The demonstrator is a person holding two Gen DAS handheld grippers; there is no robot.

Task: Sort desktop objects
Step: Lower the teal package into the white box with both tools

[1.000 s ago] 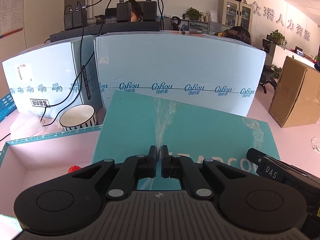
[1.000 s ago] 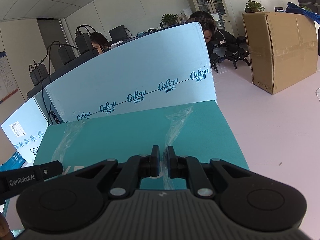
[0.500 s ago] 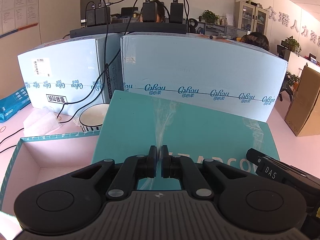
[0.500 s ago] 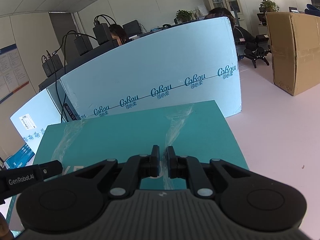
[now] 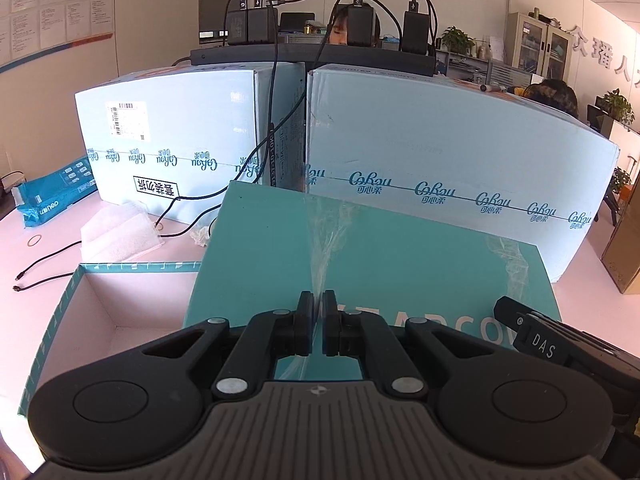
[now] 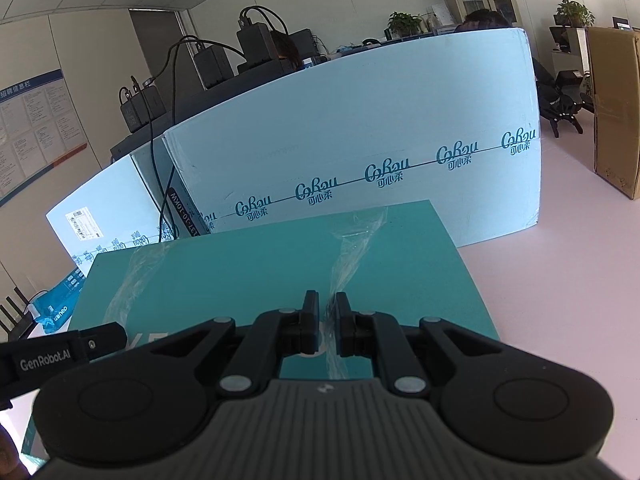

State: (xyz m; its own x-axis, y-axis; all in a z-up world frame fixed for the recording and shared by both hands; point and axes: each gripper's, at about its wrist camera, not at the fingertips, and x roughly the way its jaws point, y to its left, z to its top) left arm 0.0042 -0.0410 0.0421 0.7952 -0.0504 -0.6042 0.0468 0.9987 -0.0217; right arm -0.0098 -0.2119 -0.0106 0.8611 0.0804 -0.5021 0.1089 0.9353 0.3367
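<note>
Lying far to the left of the left gripper (image 5: 318,322), a blue packet (image 5: 52,196) and a white foam pad (image 5: 120,232) are resting on the pink surface (image 5: 48,256), with a thin black cable (image 5: 44,276) trailing beside them. Nearer, just left of that gripper, an open teal box (image 5: 60,320) is showing its pale inside. The left gripper is clenching on the near edge of a teal lid (image 5: 380,260), its jaws drawn almost together over a strip of clear tape (image 5: 324,240) running up the lid. The lid is sitting tilted ahead of both grippers, its left part overlapping the open box. Beyond it, two pale blue cartons (image 5: 440,152) are standing side by side, carrying a black bar with chargers (image 5: 312,56). At the right of the left view the right gripper's black finger (image 5: 540,340) is reaching onto the same lid. The right gripper (image 6: 327,320) is likewise grasping the lid's (image 6: 260,280) near edge, jaws nearly shut on a second tape strip (image 6: 352,252). Well to its right, a brown cardboard box (image 6: 616,112) is standing on the surface (image 6: 560,300).
</note>
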